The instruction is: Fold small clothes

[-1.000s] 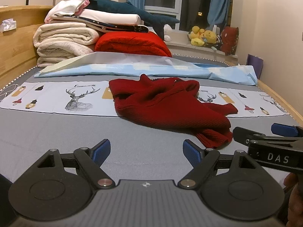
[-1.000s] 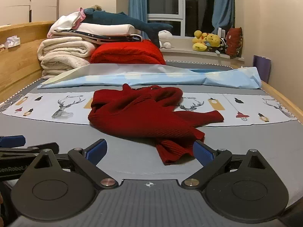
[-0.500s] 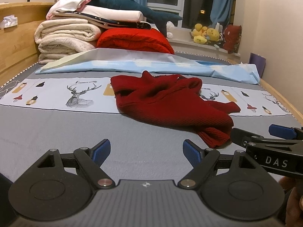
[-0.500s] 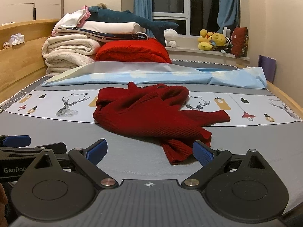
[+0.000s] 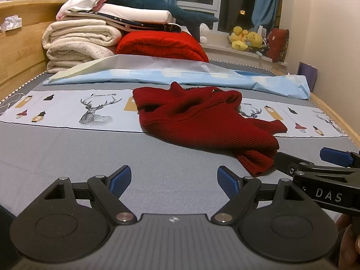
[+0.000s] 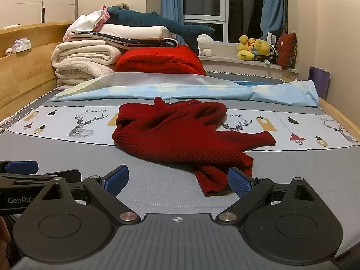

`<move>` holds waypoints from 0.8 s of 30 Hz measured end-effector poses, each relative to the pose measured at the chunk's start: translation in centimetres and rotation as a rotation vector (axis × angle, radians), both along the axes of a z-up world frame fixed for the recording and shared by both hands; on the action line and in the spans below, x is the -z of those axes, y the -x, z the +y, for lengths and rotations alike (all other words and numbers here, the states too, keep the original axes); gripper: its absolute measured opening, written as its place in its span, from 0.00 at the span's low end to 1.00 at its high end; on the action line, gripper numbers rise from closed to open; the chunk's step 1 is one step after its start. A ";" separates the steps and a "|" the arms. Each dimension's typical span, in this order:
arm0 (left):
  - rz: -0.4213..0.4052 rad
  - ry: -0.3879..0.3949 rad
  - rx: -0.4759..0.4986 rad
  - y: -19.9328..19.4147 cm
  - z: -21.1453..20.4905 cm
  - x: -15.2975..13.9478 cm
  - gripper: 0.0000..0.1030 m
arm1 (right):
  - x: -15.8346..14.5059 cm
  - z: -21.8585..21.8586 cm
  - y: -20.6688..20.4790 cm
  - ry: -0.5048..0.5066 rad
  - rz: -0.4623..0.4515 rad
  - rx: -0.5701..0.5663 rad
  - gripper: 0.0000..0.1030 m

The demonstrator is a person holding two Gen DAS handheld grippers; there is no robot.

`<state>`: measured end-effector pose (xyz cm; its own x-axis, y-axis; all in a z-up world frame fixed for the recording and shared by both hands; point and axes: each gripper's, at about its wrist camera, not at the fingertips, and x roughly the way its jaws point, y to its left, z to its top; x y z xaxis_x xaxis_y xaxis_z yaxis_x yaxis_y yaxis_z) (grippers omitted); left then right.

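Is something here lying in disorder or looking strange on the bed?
Yes: the red sweater lies crumpled on the bed, half on the deer-print cloth, one sleeve trailing toward the open right gripper. The light blue sheet behind it is rumpled too. No damage or spill is visible.
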<state>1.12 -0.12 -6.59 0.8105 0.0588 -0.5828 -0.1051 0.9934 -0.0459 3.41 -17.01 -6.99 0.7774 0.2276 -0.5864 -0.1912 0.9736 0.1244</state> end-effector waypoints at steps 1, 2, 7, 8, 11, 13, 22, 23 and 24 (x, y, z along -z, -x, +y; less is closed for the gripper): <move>0.000 0.000 0.000 0.0 0.0 0.0 0.85 | 0.0 0.0 0.0 -0.001 0.001 -0.001 0.92; 0.000 0.000 0.000 0.0 0.0 0.0 0.85 | 0.0 -0.1 0.1 -0.001 0.001 -0.001 0.92; 0.000 0.000 0.000 0.0 0.0 0.0 0.85 | 0.0 0.0 0.0 0.000 0.001 0.000 0.92; 0.000 0.000 0.000 0.0 0.0 0.0 0.85 | 0.0 0.0 0.0 0.000 0.002 0.000 0.92; 0.000 0.000 0.000 0.0 0.0 0.0 0.85 | 0.0 0.0 0.0 0.001 0.002 -0.001 0.92; 0.000 -0.001 0.000 0.0 0.0 0.0 0.85 | 0.0 0.0 0.0 0.000 0.002 0.000 0.92; 0.002 -0.001 0.000 0.0 0.0 0.2 0.85 | 0.1 0.1 0.0 0.001 0.004 0.000 0.92; 0.002 -0.001 0.000 0.0 0.0 0.2 0.85 | 0.1 0.1 0.1 0.001 0.005 0.000 0.92; 0.003 0.000 0.000 0.0 0.0 0.2 0.85 | 0.2 0.1 0.0 0.001 0.005 0.000 0.92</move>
<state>1.15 -0.09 -6.79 0.8090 0.0592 -0.5848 -0.1054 0.9934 -0.0452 3.39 -16.90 -7.16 0.7742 0.2268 -0.5909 -0.1903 0.9738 0.1245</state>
